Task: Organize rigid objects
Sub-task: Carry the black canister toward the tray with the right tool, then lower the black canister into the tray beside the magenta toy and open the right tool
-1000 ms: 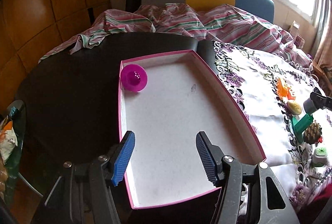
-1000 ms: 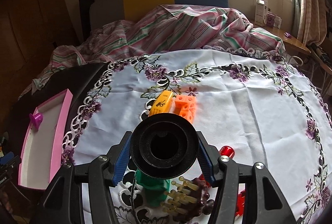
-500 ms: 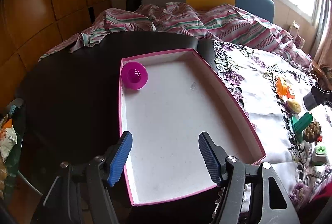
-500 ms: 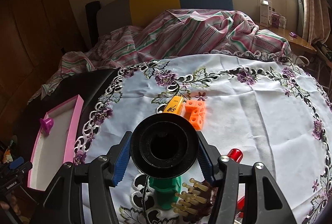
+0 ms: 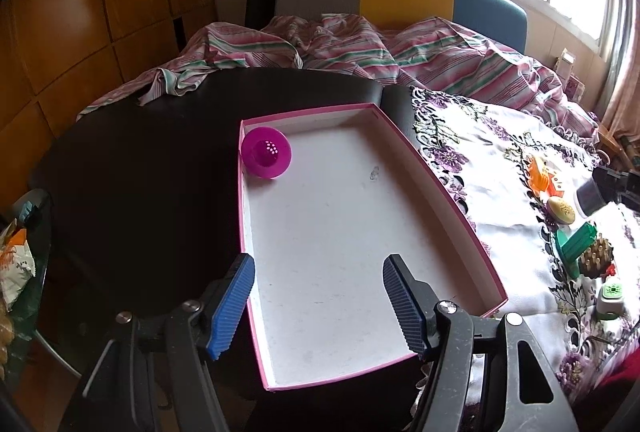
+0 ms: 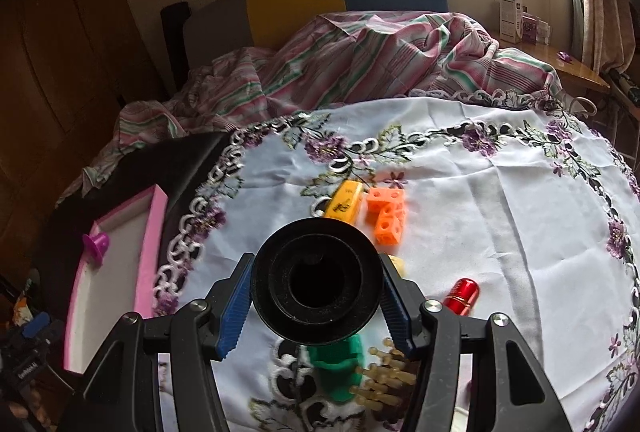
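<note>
Your right gripper (image 6: 316, 290) pinches a black cap (image 6: 316, 282) above the cloth.

The cap is round and matte black, with a thick rim and a dark hollow facing you, well to the right of the pink tray (image 5: 452, 206). Your left gripper (image 5: 318, 302) hangs spread wide over the tray's near end; a purple cup (image 5: 266, 157) sits in the tray's far left corner.

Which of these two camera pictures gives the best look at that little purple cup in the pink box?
The left wrist view. There the purple cup lies in the pink box's far corner, its mouth facing the camera. The right wrist view catches it only small at the left edge, from the side.
</note>
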Tool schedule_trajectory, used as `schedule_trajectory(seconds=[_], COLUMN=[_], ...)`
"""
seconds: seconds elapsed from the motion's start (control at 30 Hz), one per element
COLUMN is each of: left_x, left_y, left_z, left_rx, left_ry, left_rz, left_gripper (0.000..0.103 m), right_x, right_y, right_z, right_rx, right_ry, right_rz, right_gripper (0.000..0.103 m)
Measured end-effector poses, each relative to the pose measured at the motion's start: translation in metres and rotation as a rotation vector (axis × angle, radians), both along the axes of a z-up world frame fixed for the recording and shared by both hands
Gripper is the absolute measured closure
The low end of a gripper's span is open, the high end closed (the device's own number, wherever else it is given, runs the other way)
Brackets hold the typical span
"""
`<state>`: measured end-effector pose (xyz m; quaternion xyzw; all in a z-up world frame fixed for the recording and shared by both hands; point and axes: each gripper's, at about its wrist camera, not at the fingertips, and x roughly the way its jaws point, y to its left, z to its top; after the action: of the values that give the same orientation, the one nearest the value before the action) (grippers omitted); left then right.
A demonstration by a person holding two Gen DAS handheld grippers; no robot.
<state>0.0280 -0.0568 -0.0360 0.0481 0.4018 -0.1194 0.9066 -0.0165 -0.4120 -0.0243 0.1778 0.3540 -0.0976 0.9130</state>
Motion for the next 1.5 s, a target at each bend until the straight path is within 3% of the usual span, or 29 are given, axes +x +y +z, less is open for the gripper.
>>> schedule_trajectory(seconds=[0.17, 0.33, 0.8, 1.17, 1.5], left_x=[0.000, 0.001, 0.004, 0.008, 0.014], left_y=[0.005, 0.010, 0.026, 0.057, 0.078], left_z=[-0.001, -0.003, -0.008, -0.014, -0.019], left_rx=[-0.007, -0.017, -0.028, -0.045, -0.050], left_ry=[0.008, 0.015, 0.028, 0.039, 0.050], left_rz=[0.007, 0.018, 0.050, 0.131, 0.188], left_gripper=[0.035, 0.035, 0.035, 0.035, 0.035], right_x=[0.011, 0.026, 0.065, 0.100, 0.148], right_y=[0.034, 0.065, 0.149, 0.204, 0.256], right_z=[0.016, 0.017, -0.005, -0.024, -0.042], right_rx=[-0.030, 0.049, 0.144, 0.202, 0.217], right_ry=[-0.025, -0.030, 0.020, 0.067, 0.169], right_rz=[0.073, 0.168, 0.354, 0.442, 0.524], right_gripper=[0.044, 0.044, 0.044, 0.044, 0.044])
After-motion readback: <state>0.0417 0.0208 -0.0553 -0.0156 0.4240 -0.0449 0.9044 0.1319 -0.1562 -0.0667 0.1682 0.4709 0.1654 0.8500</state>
